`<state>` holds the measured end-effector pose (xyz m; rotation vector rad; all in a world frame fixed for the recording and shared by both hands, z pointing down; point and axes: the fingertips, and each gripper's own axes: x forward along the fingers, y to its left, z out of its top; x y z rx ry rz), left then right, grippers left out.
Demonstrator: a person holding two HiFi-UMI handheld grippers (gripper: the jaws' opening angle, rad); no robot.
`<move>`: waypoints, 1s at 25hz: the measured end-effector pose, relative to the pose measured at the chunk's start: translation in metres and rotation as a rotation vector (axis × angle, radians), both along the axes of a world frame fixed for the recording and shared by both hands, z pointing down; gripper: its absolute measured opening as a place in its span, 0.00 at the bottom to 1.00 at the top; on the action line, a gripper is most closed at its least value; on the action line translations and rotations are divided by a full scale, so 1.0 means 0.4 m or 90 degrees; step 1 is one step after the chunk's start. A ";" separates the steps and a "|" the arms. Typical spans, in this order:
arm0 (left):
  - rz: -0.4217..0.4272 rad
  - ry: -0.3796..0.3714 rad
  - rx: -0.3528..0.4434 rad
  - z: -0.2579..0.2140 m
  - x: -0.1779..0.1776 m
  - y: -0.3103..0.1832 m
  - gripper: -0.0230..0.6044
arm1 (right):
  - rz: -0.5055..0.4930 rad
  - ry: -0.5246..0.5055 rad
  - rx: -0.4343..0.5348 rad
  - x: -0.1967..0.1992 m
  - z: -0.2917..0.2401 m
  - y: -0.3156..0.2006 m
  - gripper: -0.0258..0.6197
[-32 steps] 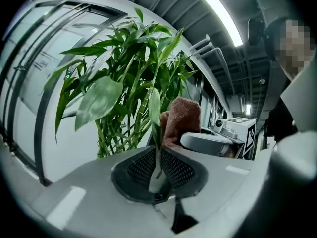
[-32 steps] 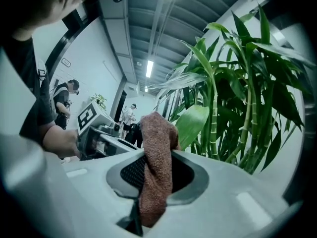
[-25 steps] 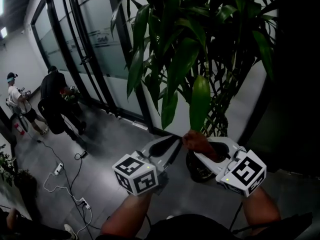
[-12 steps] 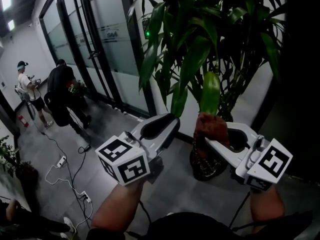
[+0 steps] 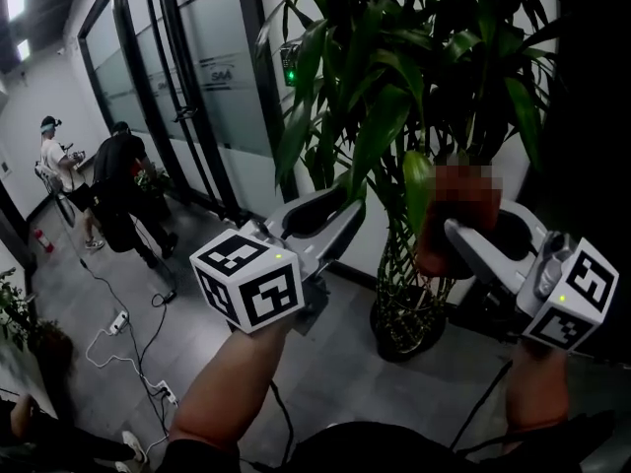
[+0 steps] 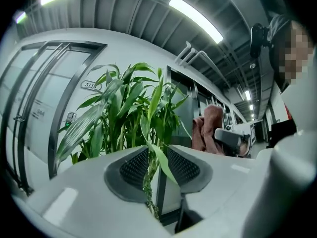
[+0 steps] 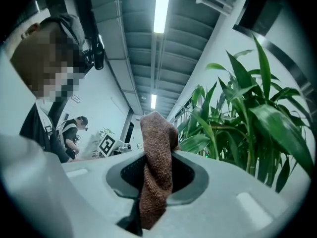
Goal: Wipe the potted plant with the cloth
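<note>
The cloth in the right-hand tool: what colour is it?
The fuzzy cloth is plain reddish brown; the right gripper view shows it best.

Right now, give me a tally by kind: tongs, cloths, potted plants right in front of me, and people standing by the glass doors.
Tongs: 2 (left tongs, jaws just opening, a leaf loose between them; right tongs, shut on the cloth)
Cloth: 1
Potted plant: 1
People standing: 2
Total: 6

Dense potted plant [image 5: 394, 77] leaves bar the way ahead; open room lies to their left, before the glass doors [image 5: 212, 97].
</note>
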<state>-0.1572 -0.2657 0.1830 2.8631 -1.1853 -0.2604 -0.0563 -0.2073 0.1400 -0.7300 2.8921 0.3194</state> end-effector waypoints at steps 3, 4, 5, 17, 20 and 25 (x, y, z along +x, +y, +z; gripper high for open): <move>-0.016 -0.014 -0.008 0.012 0.016 -0.029 0.18 | 0.011 0.009 0.021 0.003 -0.036 0.002 0.15; -0.021 -0.015 -0.013 0.017 0.018 -0.038 0.10 | 0.016 0.012 0.029 0.002 -0.047 0.002 0.15; -0.022 -0.014 -0.018 0.022 0.019 -0.046 0.07 | 0.023 0.015 0.038 0.000 -0.057 -0.004 0.15; 0.007 0.020 -0.082 0.096 0.034 -0.062 0.06 | 0.173 0.090 0.079 -0.078 -0.095 -0.282 0.15; 0.002 0.010 -0.099 0.131 0.032 -0.063 0.06 | 0.190 0.096 0.078 -0.097 -0.111 -0.331 0.15; 0.006 0.001 -0.110 0.168 0.042 -0.060 0.06 | 0.230 0.114 0.106 -0.120 -0.149 -0.387 0.15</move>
